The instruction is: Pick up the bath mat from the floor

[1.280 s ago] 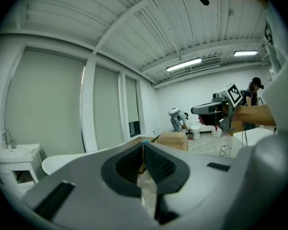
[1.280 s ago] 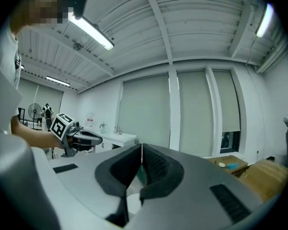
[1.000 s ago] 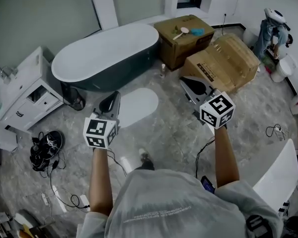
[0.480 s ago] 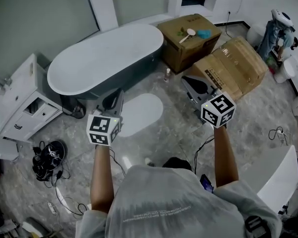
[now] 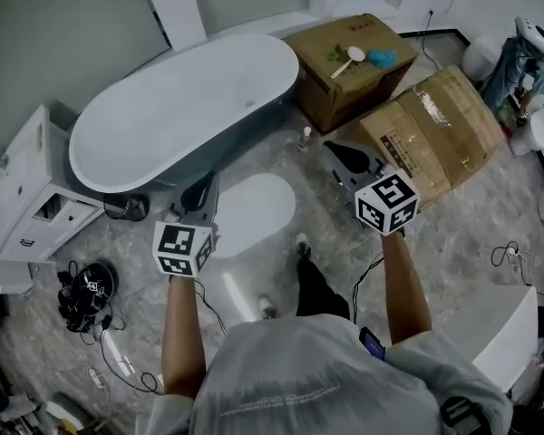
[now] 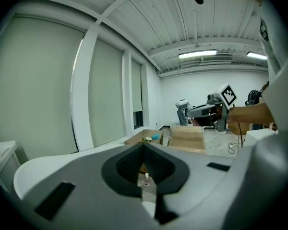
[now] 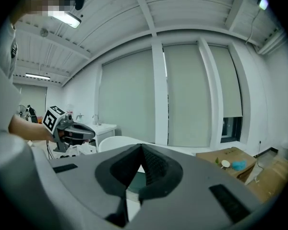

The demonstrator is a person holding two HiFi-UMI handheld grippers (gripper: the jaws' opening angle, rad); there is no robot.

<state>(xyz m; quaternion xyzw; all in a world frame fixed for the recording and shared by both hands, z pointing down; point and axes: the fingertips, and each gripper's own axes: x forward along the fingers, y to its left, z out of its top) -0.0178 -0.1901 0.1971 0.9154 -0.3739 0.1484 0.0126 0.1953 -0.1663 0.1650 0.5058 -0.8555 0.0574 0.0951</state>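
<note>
1. White and oval, the bath mat (image 5: 254, 211) is seen lying flat on the grey marbled floor (image 5: 471, 225), just beside the dark-sided bathtub (image 5: 181, 107).
2. In the head view the mat is placed between the two grippers, and its left edge is partly covered by the tip of the left one.
3. The left hand-held gripper (image 5: 203, 187) is held out in front of the person. In the left gripper view its jaws (image 6: 144, 146) are seen closed together at the tips, and nothing is gripped between them.
4. The right hand-held gripper (image 5: 343, 152) is held out level with the other. In the right gripper view its jaws (image 7: 141, 150) are likewise pressed together and nothing is held.
5. A small bottle (image 5: 306, 137) is seen standing on the floor near the end of the bathtub.
6. Two cardboard boxes (image 5: 344, 75) (image 5: 444, 134) are set beyond the right gripper, and a white brush and a blue item are laid on the farther one.
7. A white cabinet (image 5: 18, 207) is seen at the left, by the other end of the bathtub.
</note>
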